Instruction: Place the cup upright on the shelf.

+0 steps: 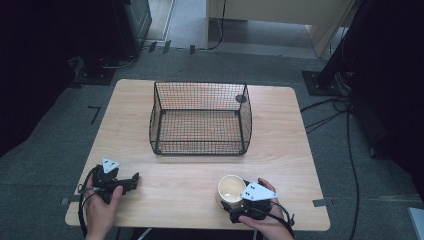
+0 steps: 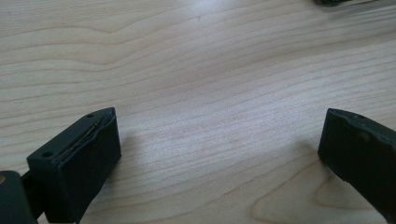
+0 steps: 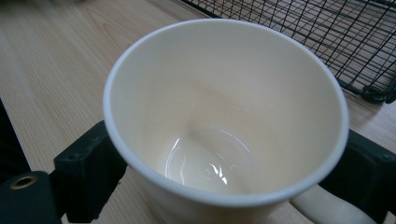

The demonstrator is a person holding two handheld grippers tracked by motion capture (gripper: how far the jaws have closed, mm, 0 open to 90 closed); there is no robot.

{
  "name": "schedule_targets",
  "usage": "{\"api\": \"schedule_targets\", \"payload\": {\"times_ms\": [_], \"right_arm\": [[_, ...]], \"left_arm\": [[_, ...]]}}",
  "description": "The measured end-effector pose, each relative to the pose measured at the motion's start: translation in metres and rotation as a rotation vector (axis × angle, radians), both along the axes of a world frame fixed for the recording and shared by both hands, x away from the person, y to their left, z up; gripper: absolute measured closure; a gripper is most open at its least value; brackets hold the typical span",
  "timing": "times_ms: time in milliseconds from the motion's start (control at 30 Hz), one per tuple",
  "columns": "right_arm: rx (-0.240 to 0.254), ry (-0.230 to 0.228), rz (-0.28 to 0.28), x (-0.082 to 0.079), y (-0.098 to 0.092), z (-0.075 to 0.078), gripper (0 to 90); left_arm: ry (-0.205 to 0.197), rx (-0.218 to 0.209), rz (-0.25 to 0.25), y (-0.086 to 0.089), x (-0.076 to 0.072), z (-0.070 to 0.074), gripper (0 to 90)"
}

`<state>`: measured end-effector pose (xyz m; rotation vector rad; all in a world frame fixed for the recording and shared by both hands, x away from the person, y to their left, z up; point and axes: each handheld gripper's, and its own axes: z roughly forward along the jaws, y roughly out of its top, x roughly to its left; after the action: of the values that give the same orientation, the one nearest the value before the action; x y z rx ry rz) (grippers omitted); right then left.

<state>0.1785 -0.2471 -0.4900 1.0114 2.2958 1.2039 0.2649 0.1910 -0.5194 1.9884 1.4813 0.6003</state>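
A light wooden table (image 1: 280, 150) carries everything, and the black wire basket (image 1: 200, 118) standing at the middle of its far half serves as the landmark. The basket is open-topped, with bare wood showing through its mesh floor. Well apart from the basket, toward the person and off its right front corner, a cream mug (image 1: 231, 189) stands upright near the table's near edge, its glossy inside holding nothing. The right gripper (image 1: 233, 199) sits right behind the mug on the person's side, held by the right hand (image 1: 265, 221), its grey three-cornered plate overlapping the mug's rim in the high view. In the right gripper view the mug (image 3: 224, 107) stands between the two black jaws, one jaw pressed against each side of its wall, so the gripper is clamped around the mug's body; the mug's handle pokes out low beside the right-hand jaw, and the basket (image 3: 336, 42) lies beyond. Off the basket's left front corner, also near the table's near edge, the left hand (image 1: 100, 212) holds the left gripper (image 1: 134, 181), which points toward the mug. In the left gripper view its jaws (image 2: 219, 154) stand spread wide over bare wood grain (image 2: 196, 70), gripping nothing.
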Motion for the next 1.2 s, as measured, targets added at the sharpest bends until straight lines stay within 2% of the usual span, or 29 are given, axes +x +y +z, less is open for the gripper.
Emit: {"api": "schedule_targets", "payload": {"times_ms": [233, 433, 933, 1200], "right_arm": [[-0.003, -0.011, -0.005, -0.0009, 0.0004, -0.0002, 9.4], [0.018, -0.019, -0.016, -0.0026, 0.0003, 0.0030, 9.9], [0.001, -0.047, -0.025, -0.0055, 0.0034, 0.0055, 10.2], [0.004, -0.047, -0.028, -0.0058, 0.0041, 0.0055, 10.2]], "left_arm": [[0.000, 0.000, 0.000, 0.0000, 0.0000, 0.0000, 0.0], [0.000, 0.000, -0.001, 0.0000, 0.0000, 0.0000, 0.0], [0.000, 0.000, -0.001, 0.0000, 0.0000, 0.0000, 0.0], [0.000, 0.000, 0.000, 0.0000, 0.0000, 0.0000, 0.0]]}}
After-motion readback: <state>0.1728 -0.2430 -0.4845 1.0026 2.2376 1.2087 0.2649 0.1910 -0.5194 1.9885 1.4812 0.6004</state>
